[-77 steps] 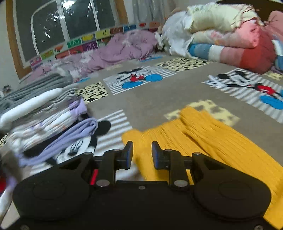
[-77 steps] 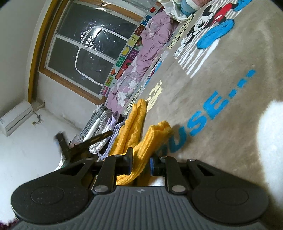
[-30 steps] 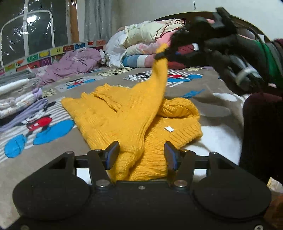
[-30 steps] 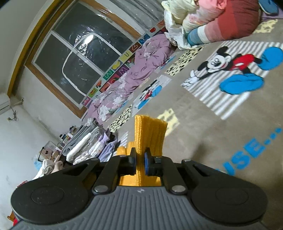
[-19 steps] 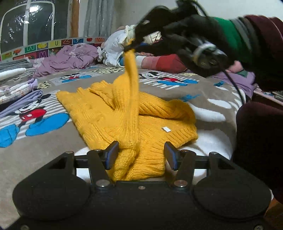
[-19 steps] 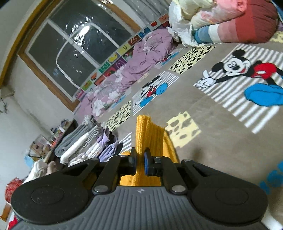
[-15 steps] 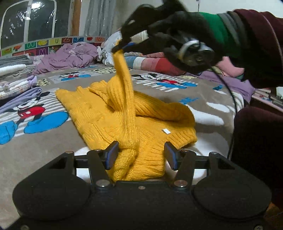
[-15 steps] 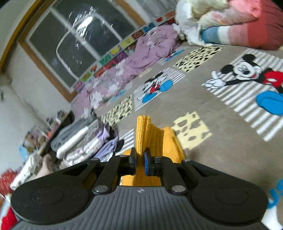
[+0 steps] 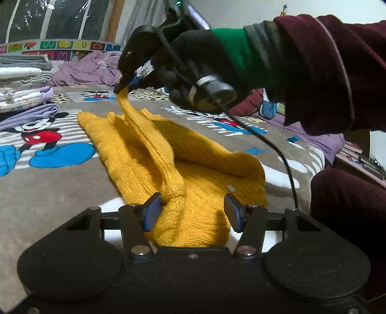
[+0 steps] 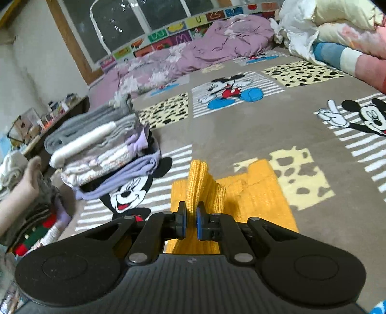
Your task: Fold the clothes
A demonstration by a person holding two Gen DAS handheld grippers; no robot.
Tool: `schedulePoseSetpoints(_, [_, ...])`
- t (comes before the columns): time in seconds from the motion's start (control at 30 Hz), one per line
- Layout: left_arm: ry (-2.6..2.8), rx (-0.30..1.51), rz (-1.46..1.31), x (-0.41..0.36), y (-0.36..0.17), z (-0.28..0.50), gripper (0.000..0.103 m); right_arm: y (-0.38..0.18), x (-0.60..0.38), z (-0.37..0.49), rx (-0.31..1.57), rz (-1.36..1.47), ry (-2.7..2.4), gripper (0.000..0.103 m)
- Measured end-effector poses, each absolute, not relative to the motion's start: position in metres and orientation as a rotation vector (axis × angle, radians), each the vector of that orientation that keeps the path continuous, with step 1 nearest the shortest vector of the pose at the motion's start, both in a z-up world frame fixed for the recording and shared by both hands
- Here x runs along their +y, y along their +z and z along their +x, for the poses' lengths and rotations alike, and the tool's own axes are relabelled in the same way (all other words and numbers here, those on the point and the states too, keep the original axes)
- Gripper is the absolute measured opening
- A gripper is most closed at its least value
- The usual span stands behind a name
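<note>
Presently the yellow knitted sweater lies on the cartoon-print bed cover, near the edge closest to the person, its body partly doubled over on itself. One sleeve is raised clear of the body, drawn up taut to its cuff. The right gripper has its fingers closed narrow on that ribbed cuff; the left wrist view shows this gripper held in a black-gloved hand with a green cuff and a maroon sleeve, a black cable hanging from it. The left gripper sits low at the sweater's near end, fingers spread wide on either side of the knit and gripping nothing. A stack of folded clothes stands toward the bed's left edge, apart from the sweater. Crumpled purple bedding lies along the far edge below the window, and rolled quilts occupy the far right corner.
</note>
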State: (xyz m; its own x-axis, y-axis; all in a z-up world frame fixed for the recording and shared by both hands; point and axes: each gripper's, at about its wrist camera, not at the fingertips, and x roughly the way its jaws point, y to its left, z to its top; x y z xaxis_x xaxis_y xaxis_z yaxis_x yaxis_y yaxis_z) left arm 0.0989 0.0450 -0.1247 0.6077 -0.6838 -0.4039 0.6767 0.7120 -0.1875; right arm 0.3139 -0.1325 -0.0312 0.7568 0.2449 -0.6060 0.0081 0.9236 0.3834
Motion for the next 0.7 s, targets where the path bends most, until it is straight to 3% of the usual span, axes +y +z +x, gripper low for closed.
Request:
schedulePoseSetpoints(0.13, [-0.791,0.48,-0.026,0.045,-0.125,0.099,0.055,-0.034,-0.13,0.319,0.703,0.375,0.159,0.012])
schedulePoseSetpoints(0.23, [-0.794,0.486,-0.042,0.047,-0.125,0.099,0.055,-0.034,-0.132,0.321,0.686,0.389,0.191,0.019])
schedulePoseSetpoints(0.3, [-0.795,0.49,-0.054,0.048,-0.125,0.099,0.056,-0.034,-0.133,0.321,0.674,0.399,0.212,0.036])
schedulePoseSetpoints(0.4, [-0.797,0.493,-0.059,0.049,-0.125,0.102,0.057,-0.034,-0.136,0.323,0.666,0.405,0.237,0.046])
schedulePoseSetpoints(0.7, [-0.797,0.5,-0.054,0.049,-0.126,0.104,0.059,-0.067,-0.143,0.334,0.81,0.295,0.283,0.046])
